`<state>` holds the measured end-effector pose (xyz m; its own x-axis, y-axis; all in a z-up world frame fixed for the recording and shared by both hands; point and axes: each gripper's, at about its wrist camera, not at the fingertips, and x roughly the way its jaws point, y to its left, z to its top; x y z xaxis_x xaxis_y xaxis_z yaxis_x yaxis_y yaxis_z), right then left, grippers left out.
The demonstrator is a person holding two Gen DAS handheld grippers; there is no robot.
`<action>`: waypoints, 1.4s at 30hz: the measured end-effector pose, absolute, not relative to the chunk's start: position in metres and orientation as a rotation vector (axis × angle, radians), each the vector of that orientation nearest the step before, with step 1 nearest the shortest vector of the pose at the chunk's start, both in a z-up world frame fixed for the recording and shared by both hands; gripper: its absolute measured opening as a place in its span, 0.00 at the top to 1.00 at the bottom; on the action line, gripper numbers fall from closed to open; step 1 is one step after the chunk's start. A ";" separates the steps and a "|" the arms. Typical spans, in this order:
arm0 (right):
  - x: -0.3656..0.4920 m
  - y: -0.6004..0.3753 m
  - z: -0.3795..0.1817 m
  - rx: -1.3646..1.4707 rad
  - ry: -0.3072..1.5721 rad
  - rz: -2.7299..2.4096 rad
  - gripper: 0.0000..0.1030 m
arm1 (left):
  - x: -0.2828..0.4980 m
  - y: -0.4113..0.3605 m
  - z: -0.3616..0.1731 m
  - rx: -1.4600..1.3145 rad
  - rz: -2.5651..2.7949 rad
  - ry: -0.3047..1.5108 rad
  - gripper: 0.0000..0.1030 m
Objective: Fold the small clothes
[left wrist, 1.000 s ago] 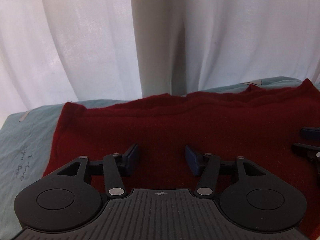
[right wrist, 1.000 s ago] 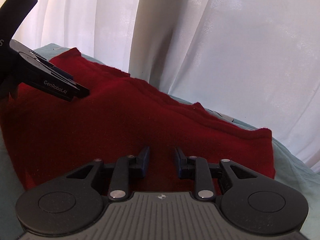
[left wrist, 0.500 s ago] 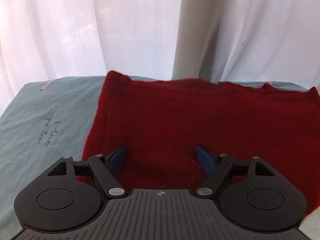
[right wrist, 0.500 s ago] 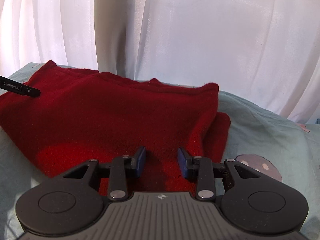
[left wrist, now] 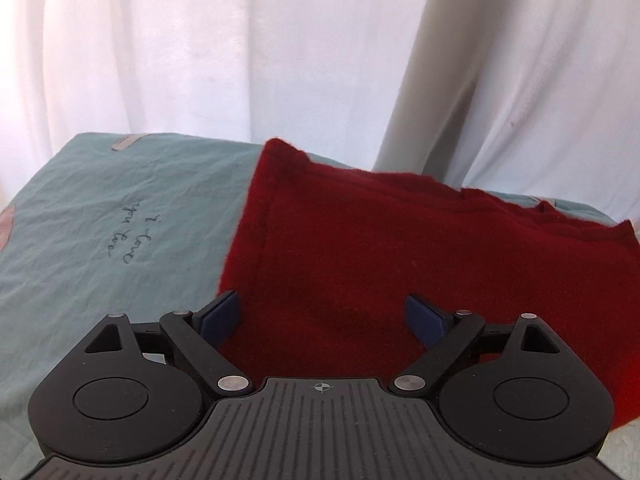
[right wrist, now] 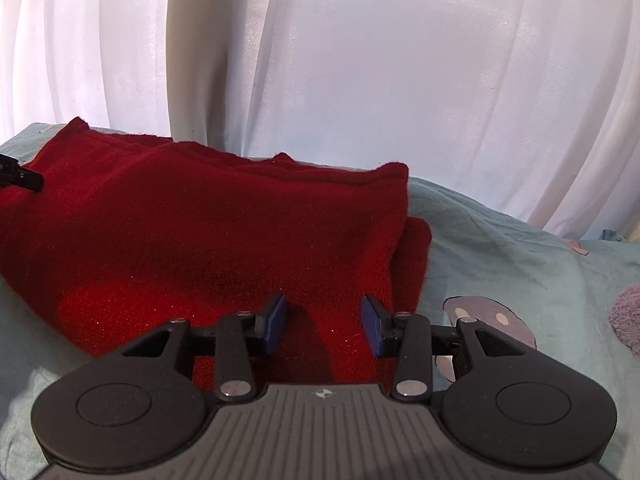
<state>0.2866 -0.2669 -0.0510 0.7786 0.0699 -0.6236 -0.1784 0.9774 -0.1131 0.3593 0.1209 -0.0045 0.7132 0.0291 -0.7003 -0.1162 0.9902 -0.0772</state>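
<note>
A dark red woolly garment (left wrist: 400, 248) lies folded flat on a pale teal sheet (left wrist: 120, 220). My left gripper (left wrist: 322, 312) hovers over its near left corner, its jaws opening wide, with nothing pinched between the blue pads (left wrist: 220, 314). In the right wrist view the same red garment (right wrist: 200, 232) shows a doubled right edge. Over its near right part my right gripper (right wrist: 324, 322) has jaws opening too, the cloth lying beneath them, not pressed. A tip of the left gripper (right wrist: 22, 174) pokes in at the far left.
White curtains (left wrist: 200, 52) hang close behind the bed. The sheet carries handwritten words (left wrist: 128, 236) left of the garment and cartoon prints (right wrist: 492, 324) to its right. A grey post (left wrist: 432, 80) stands behind the curtain.
Both grippers have drawn apart, the left toward the garment's left end and the right toward its right end. Both jaws have widened, the left far more.
</note>
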 end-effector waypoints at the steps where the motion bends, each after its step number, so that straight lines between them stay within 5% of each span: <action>1: 0.283 -0.267 -0.048 -0.169 0.665 0.113 0.60 | 0.353 0.132 -0.001 -0.138 0.095 0.757 0.08; 5: 0.261 -0.262 -0.038 -0.144 0.642 0.074 0.44 | 0.342 0.173 0.002 -0.192 0.156 0.767 0.08; 16: 0.242 -0.211 -0.030 -0.101 0.621 0.261 0.44 | 0.379 0.203 -0.037 -0.499 -0.048 0.945 0.08; 21: 0.243 -0.204 -0.032 -0.098 0.634 0.285 0.44 | 0.396 0.198 -0.040 -0.557 -0.117 0.969 0.27; 28: 0.248 -0.207 -0.037 -0.075 0.645 0.282 0.44 | 0.412 0.195 -0.047 -0.594 -0.159 0.966 0.21; 31: 0.250 -0.208 -0.039 -0.064 0.655 0.300 0.52 | 0.414 0.194 -0.049 -0.584 -0.153 0.966 0.35; 34: 0.252 -0.202 -0.037 -0.059 0.640 0.335 0.61 | 0.412 0.198 -0.052 -0.596 -0.155 0.971 0.38; 39: 0.263 -0.168 -0.032 -0.083 0.603 0.438 0.81 | 0.411 0.198 -0.053 -0.593 -0.182 0.969 0.29; 42: 0.275 -0.142 -0.036 -0.110 0.587 0.497 0.83 | 0.412 0.193 -0.052 -0.584 -0.198 0.976 0.19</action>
<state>0.2753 -0.1418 -0.0356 0.7192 0.4174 -0.5555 -0.4790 0.8770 0.0389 0.4122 0.1925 -0.0518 0.5568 -0.4112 -0.7218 -0.0982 0.8302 -0.5487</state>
